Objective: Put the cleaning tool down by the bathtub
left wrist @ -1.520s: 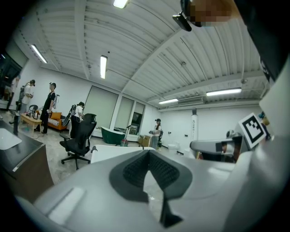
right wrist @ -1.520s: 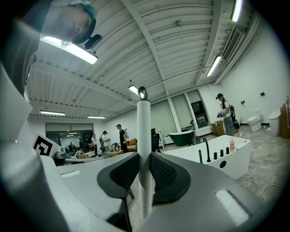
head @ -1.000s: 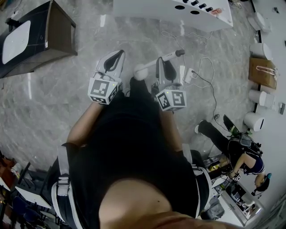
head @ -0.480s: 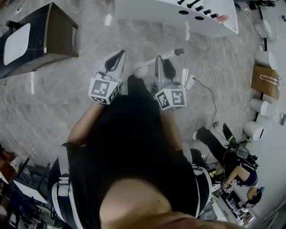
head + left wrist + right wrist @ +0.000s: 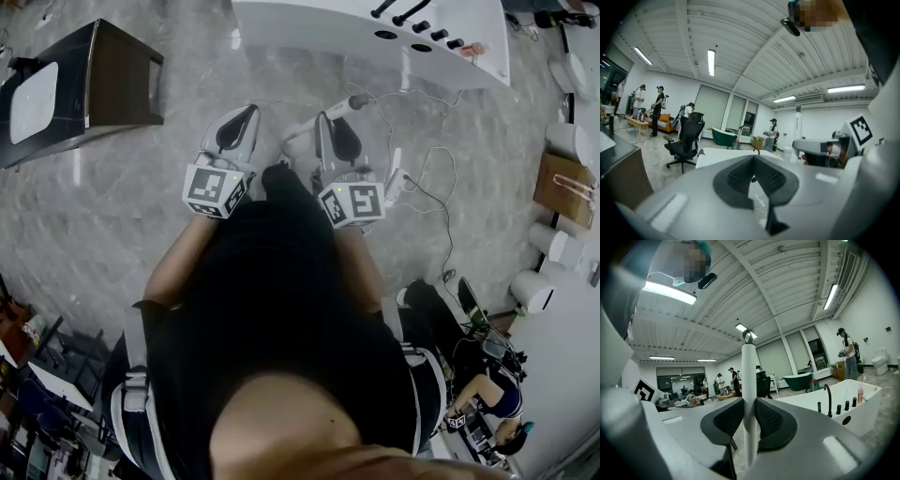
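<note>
Closing on the white freestanding bathtub [image 5: 309, 26]: looms larger and lower in the head view than a second ago, with both grippers carried toward it together.

Right gripper [image 5: 330, 131]: jaws clamped on the shaft of the long white cleaning tool with a rounded head and a grey hanging end [image 5: 345, 110]. Squeezed from both sides by the dark ribbed pads [image 5: 769, 420], in the same hold as before. In the right gripper view, runs straight up between the jaws, with the bathtub beyond and to the right.

Looks carried clear of the grey marbled floor [image 5: 112, 216], though the head view alone does not settle that for the rounded head. Grey end aimed at the bathtub and now just short of its near wall; was farther from it a second ago.

Left gripper [image 5: 234, 127]: jaws closed tip to tip on nothing, riding beside the tool, about as near the bathtub as the right gripper.

Means the approach is nearly done, the putting down not yet begun. Likely calls next for lowering the tool onto the floor beside the bathtub's near wall, keeping off the white cables [image 5: 422, 178] trailing on the floor near that wall, then spreading the right jaws to let go.
</note>
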A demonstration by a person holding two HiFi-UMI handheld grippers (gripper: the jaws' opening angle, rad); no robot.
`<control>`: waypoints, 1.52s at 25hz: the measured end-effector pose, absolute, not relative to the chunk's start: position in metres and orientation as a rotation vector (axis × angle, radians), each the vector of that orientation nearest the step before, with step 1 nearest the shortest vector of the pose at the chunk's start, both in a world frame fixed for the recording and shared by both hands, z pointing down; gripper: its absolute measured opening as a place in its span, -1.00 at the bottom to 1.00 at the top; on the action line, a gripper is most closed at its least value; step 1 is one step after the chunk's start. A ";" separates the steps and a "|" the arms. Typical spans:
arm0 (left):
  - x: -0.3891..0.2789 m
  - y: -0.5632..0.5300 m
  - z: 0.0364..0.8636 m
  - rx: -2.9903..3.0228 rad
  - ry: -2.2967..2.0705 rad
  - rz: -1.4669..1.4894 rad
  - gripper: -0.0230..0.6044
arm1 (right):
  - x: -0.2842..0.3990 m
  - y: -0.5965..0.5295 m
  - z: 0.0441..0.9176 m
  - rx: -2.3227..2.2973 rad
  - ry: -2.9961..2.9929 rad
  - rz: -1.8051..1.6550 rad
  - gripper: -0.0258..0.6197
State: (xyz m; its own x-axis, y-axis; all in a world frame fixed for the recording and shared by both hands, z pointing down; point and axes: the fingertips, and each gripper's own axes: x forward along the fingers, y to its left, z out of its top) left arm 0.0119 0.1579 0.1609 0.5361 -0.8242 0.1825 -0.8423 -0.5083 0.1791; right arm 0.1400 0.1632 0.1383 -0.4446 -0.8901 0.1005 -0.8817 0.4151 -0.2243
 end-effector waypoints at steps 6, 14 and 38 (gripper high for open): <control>0.040 0.126 0.169 2.504 -1.461 0.112 -0.90 | 0.173 0.120 0.146 -1.583 2.631 -0.385 -0.67; 0.044 0.101 0.171 2.497 -1.495 0.119 -0.90 | 0.182 0.088 0.157 -1.573 2.633 -0.404 -0.67; 0.004 -0.098 0.243 2.506 -1.409 0.169 -0.90 | 0.142 -0.098 0.244 -1.702 2.659 -0.438 -0.67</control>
State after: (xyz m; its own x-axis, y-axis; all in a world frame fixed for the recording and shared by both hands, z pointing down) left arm 0.0040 -0.0984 0.2434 0.5229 -0.8217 0.2268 -0.8520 -0.4956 0.1687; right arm 0.1420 -0.0981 0.2444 -0.4292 -0.8842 0.1844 -0.8967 0.3925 -0.2049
